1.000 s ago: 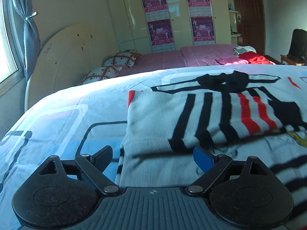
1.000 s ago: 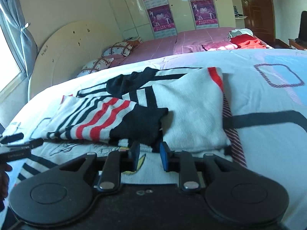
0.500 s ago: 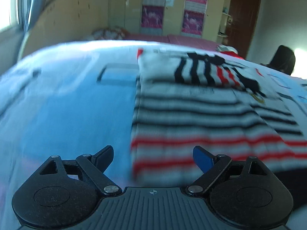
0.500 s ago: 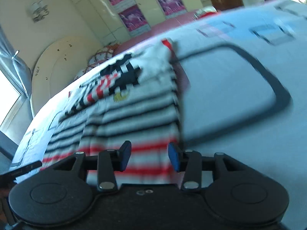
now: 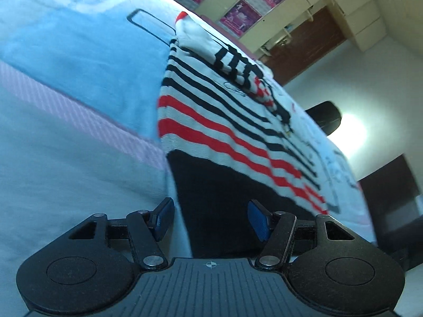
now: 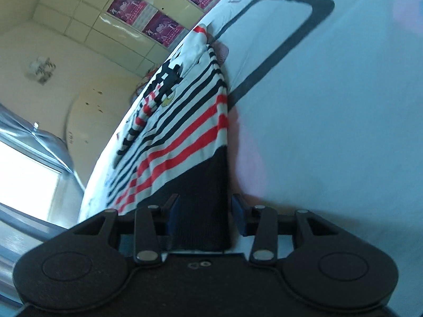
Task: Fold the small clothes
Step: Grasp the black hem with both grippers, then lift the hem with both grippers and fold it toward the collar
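On the bed (image 5: 66, 121) lay the sweater (image 5: 219, 121), its black hem between both grippers: left gripper (image 5: 211, 219) just narrowing, unclamped; right gripper (image 6: 205, 212) parted, unpinched. Next, I judged, both must pinch the hem to fold it upward.

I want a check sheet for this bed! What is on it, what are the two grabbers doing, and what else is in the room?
Surface: bed cover, pale blue with dark outlines.
Job's things: striped sweater lying flat, sleeves folded in, black hem nearest.
Clutter: nothing seen.
Grippers: left gripper open, just been closing, hem corner between its fingers; right gripper open, straddling the other hem corner, pads not seen pressing.
Cables: nothing seen.
Surroundings: wardrobe with pink posters, headboard, window.
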Motion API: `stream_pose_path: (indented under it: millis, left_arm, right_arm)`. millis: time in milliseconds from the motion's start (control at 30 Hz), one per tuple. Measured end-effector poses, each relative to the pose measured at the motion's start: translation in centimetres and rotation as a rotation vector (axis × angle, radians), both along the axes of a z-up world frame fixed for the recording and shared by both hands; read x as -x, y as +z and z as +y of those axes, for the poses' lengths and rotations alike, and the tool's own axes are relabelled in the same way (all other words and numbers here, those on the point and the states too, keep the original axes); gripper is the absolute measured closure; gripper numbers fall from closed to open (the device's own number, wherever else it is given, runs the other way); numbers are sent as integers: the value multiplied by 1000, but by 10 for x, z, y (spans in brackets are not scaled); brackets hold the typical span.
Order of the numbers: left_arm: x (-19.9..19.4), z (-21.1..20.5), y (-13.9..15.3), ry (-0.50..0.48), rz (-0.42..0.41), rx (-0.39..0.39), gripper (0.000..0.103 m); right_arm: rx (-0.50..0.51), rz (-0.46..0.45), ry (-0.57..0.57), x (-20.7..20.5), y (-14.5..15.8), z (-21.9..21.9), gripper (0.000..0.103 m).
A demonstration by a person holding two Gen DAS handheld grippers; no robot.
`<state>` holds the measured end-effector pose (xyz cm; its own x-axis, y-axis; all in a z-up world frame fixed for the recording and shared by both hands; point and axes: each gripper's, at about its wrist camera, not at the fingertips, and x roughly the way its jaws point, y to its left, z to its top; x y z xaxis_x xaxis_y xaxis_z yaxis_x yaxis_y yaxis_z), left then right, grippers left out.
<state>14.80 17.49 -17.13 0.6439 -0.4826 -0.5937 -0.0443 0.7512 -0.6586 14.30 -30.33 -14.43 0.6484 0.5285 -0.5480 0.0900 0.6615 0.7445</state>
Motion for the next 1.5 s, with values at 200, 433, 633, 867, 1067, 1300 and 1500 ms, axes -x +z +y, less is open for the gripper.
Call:
stream_pose_path:
  millis: [200,433,633,867,1067,1300,1500]
  left_arm:
    - [-11,4,-12,22,21,63,80]
    - [-17,8,-25,45,23,114,91]
    - [1,11,-14,94,-70,87,98]
    - [-3,18,-23,80,-34,74,98]
    - [-1,12,-21,124,-60,61,98]
    - [-23,19,23,169,-198,81,98]
    - [-91,19,64,181,-295,73,98]
  right_arm:
    - [-68,-2,30,-13,-11,5,76]
    - [-36,8,81,-23,-13,15,96]
    - [18,-89,88,-13,12,18,96]
    - [60,-18,93,-15,-2,12,96]
    - [48,-50,71,-13,0,11,96]
    - [107,-229,60,-36,56,8,97]
    - [167,-313,71,-99,93,10,97]
